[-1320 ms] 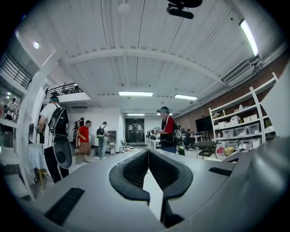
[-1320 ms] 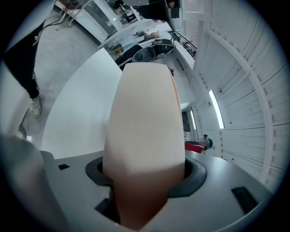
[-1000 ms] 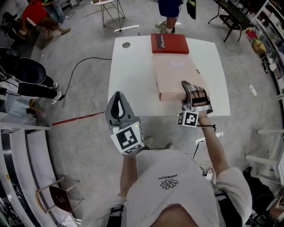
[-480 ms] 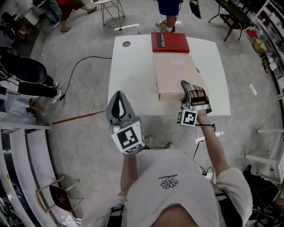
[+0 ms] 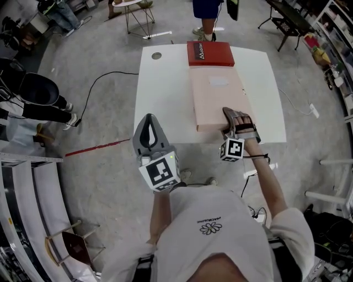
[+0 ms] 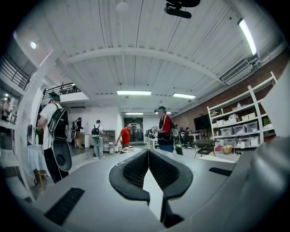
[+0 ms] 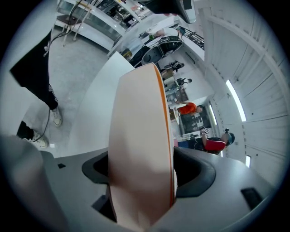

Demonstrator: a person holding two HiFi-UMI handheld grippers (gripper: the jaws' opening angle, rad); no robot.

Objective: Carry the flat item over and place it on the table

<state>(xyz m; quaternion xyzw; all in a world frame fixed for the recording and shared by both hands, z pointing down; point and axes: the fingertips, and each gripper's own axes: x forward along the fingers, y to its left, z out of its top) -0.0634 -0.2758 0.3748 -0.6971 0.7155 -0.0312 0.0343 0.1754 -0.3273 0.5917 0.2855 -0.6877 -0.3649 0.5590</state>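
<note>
A flat pink box [image 5: 218,96] lies lengthwise on the white table [image 5: 165,93], its near end by the front edge. My right gripper [image 5: 234,117] stands at that near end with a jaw on each side. Its jaws have just been opening, and the box [image 7: 140,136] is still between them. In the right gripper view a thin gap shows beside the right pad. My left gripper [image 5: 148,125] hangs off the table's front left corner, over the floor. It points level, its pads [image 6: 148,156] meet at the tips, and nothing is in them.
A red box [image 5: 209,53] lies at the table's far end, touching the pink box. A round grommet hole [image 5: 157,55] sits at the far left corner. A black cable [image 5: 105,77] runs over the floor on the left. A person's legs [image 5: 207,16] stand beyond the table.
My right gripper has sunk a little and drawn toward the table's front edge, and the pink box's near end has come down with it. The left gripper has stayed put.
</note>
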